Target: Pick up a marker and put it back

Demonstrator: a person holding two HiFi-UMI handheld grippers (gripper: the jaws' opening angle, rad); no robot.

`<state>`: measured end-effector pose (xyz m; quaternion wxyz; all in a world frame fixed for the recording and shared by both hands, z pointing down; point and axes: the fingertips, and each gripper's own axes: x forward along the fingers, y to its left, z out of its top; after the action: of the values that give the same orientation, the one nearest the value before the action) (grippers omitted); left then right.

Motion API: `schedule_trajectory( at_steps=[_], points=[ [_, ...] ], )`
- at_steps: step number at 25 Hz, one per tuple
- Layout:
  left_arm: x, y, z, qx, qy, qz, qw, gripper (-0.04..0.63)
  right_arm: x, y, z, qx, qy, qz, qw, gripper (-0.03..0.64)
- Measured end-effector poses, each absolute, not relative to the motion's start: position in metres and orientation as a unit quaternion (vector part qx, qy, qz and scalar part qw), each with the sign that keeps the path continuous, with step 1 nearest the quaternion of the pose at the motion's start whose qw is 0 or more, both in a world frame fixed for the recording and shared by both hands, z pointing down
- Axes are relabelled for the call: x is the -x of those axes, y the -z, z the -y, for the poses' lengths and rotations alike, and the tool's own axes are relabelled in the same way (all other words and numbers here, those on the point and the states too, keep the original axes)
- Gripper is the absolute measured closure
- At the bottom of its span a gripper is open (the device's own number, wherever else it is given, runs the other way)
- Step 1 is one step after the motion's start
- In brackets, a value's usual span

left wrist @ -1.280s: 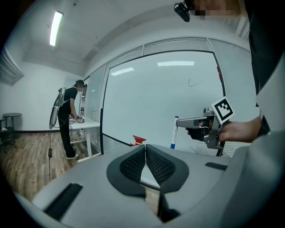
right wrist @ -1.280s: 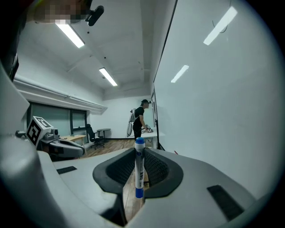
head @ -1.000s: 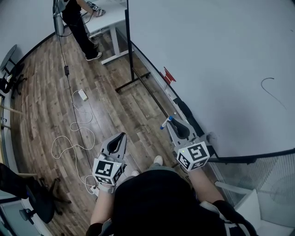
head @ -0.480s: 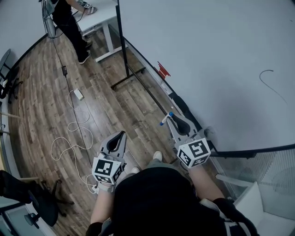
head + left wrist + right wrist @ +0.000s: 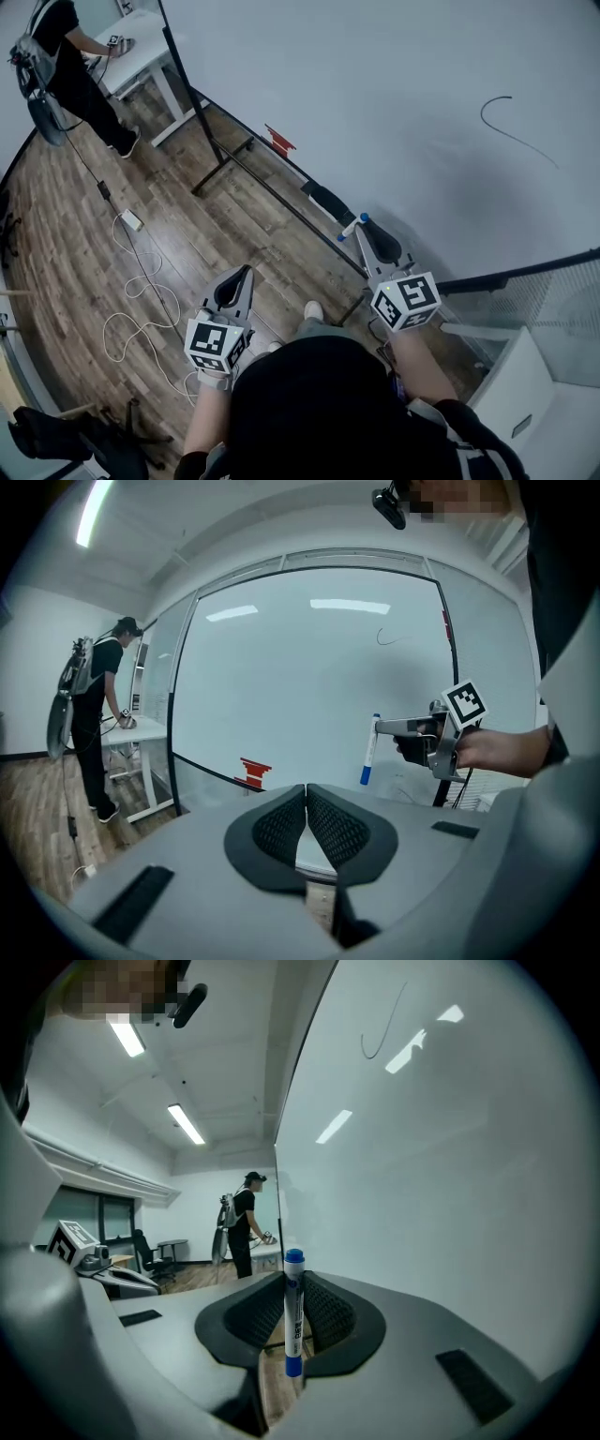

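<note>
**Holding a blue marker upright beside the whiteboard**

Looking down from the head view, we see our right gripper reaching toward 1 o'clock, close to the lower edge of the whiteboard, which fills the frame from 12 to 3 o'clock. Its jaws stand partly closed, clamped on the marker, a white barrel with blue at both ends. In the right gripper view the marker stands upright across the jaws, pinched near its middle; we judge that this mid-barrel hold keeps it balanced and stops it from tipping. It is in the air, touching neither board nor floor.

Our left gripper hangs at 7 o'clock over the wooden floor. Its jaws are closed together on nothing, and it is probably kept low and well apart so the right one works unhindered.

At 10 o'clock, far off, a person stands at a white surface. Whether the marker is on its way out or on its way back, we cannot tell.
</note>
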<state>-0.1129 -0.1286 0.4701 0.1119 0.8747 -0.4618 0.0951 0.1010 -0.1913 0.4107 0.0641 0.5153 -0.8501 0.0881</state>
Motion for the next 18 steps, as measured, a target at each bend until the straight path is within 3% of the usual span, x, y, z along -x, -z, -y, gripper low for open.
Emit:
schedule_trajectory(
  at_steps=[18],
  points=[
    [0.0, -0.484, 0.159, -0.934, -0.126, 0.317, 0.106, 0.574, -0.25, -0.43, 0.157, -0.661, -0.098, 0.74, 0.076, 0.528]
  ],
)
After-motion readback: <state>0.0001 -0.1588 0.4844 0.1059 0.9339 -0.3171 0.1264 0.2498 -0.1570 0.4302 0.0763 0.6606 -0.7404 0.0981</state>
